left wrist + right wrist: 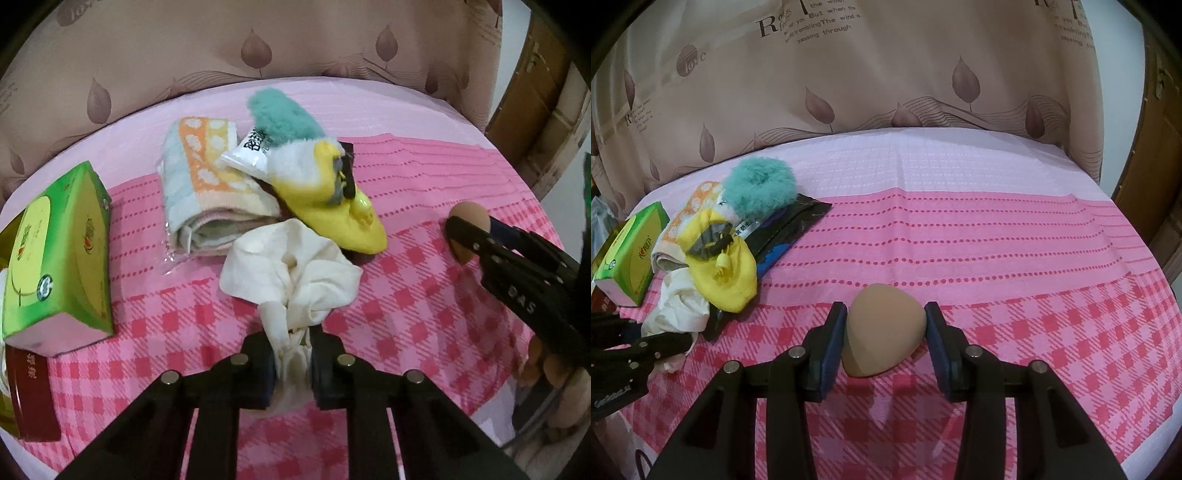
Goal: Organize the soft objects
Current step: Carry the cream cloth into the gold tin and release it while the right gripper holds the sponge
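We note the cream cloth point(291, 273), crumpled, its twisted tail running toward us into the left gripper point(293, 363), which pinches it tight. Right of it, well apart, the tan sponge point(884, 328) lies pointed end nearest, clamped between the right gripper point(886, 332) pads. Far left: yellow sock point(332, 206), folded towel point(210, 192), green tissue box point(59, 254) closed, all on the pink bedspread point(997, 240).

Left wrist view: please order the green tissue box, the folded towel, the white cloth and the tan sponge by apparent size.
1. green tissue box, though it lies nearer
2. folded towel and white cloth, about alike
3. tan sponge, partly hidden
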`<state>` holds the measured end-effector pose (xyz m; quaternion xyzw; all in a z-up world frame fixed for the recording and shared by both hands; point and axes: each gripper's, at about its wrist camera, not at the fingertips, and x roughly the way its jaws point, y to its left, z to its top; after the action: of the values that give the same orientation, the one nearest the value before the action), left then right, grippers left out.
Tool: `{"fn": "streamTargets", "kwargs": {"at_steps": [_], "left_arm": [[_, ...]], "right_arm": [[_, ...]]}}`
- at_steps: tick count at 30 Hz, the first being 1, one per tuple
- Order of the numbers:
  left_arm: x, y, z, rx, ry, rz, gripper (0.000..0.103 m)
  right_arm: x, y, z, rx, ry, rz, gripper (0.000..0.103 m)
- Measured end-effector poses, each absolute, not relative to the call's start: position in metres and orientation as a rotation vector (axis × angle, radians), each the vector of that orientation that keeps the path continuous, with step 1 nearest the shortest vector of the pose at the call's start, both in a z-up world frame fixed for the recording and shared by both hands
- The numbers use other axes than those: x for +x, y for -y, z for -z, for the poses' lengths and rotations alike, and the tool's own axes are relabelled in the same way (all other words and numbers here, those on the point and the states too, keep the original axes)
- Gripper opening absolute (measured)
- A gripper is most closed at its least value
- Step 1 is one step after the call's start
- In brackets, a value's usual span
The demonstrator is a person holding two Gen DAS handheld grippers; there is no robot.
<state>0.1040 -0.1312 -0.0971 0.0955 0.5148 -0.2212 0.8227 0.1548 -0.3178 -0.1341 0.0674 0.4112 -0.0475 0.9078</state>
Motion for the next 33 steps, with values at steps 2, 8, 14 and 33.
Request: {"fn": "streamTargets", "kwargs": {"at_steps": [2, 8, 14, 33], "left_arm": [[0.098, 0.125, 0.093, 0.207, -1.089, 0.482, 0.014], [0.087, 0.104, 0.082, 0.175, -1.078, 0.485, 0.014], [0.079, 0.081, 0.065, 0.165, -1.055, 0.467, 0.014], [0.105, -0.019, 0.012, 0.122, -0.955, 0.241, 0.014]], "right_arm": [[0.155, 0.318, 0.134, 0.138, -0.849, 0.098, 0.039], [0.154, 0.318, 0.134, 0.143, -0.85, 0.096, 0.04], [0.155, 0.318, 0.134, 0.142, -0.851, 0.097, 0.04], [0.155, 0.318, 0.134, 0.141, -0.853, 0.097, 0.04]]}}
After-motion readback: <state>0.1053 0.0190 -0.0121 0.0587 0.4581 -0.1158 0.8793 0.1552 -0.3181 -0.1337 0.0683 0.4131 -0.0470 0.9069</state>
